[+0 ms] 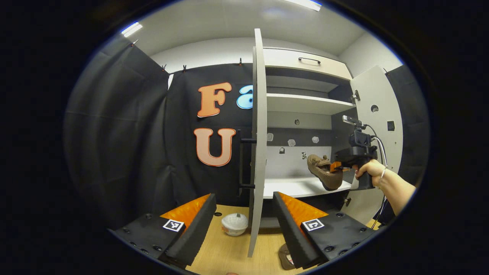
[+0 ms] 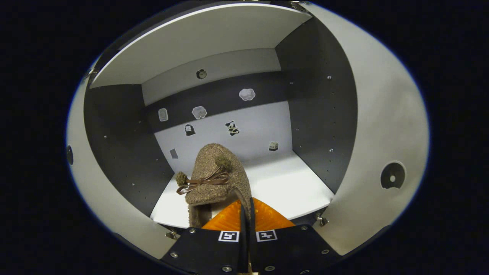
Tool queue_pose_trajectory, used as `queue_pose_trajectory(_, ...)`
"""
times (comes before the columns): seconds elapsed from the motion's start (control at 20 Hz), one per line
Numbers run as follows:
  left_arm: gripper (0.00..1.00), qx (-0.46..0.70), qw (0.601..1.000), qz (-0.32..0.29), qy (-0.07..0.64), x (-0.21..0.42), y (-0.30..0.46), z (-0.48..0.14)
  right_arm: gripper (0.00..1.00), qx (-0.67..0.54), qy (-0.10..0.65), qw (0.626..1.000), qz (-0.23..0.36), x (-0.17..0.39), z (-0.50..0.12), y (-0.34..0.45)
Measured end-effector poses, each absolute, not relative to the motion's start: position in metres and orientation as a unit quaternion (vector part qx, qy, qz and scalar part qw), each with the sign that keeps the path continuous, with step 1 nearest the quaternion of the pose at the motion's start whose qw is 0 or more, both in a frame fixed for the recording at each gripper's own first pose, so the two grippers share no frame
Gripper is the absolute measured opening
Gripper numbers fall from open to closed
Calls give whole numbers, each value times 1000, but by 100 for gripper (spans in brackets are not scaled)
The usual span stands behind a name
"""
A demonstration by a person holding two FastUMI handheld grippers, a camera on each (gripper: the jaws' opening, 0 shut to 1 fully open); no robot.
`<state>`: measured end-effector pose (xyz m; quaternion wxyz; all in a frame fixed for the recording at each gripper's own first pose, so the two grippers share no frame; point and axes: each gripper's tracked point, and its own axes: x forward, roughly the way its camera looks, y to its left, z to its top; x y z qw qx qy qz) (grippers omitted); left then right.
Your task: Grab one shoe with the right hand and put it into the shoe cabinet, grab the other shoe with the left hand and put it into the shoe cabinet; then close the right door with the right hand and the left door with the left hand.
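Observation:
A brown fuzzy shoe with a bow hangs toe-forward just above the cabinet's lower white shelf, with my right gripper shut on its heel rim. In the left gripper view the same shoe tilts over the shelf's front edge, held by the right gripper in a person's hand. My left gripper is open and holds nothing, low over the wooden floor. A brown piece of what looks like the other shoe peeks out beside its right finger.
The left door stands open, edge-on right in front of my left gripper, with a black handle. The right door is swung wide. A small white round object lies on the floor. An upper shelf sits above.

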<state>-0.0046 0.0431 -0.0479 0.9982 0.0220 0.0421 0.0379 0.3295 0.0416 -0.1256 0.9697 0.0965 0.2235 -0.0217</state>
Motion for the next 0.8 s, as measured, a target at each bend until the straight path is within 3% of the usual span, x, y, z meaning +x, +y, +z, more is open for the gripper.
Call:
queue_pose_trajectory(0.3, 96, 35, 996, 62, 51, -6, 49, -49, 1, 111, 234, 965, -40, 398, -165, 33)
queue_pose_trajectory(0.5, 96, 40, 995, 72, 49, -13, 49, -47, 5, 101, 228, 967, -46, 405, -168, 27)
queue_pose_trajectory(0.55, 94, 38, 995, 72, 51, -14, 48, -48, 8, 99, 227, 968, -40, 400, -166, 30)
queue_pose_trajectory(0.6, 94, 35, 996, 71, 51, -14, 46, -49, 20, 97, 223, 969, -30, 395, -162, 34)
queue_pose_trajectory(0.65, 99, 32, 996, 69, 50, -14, 44, -48, 18, 93, 208, 973, -25, 391, -152, 35)
queue_pose_trajectory(0.8, 96, 25, 997, 59, 49, -15, 35, -48, 42, 86, 175, 981, -15, 369, -124, 32)
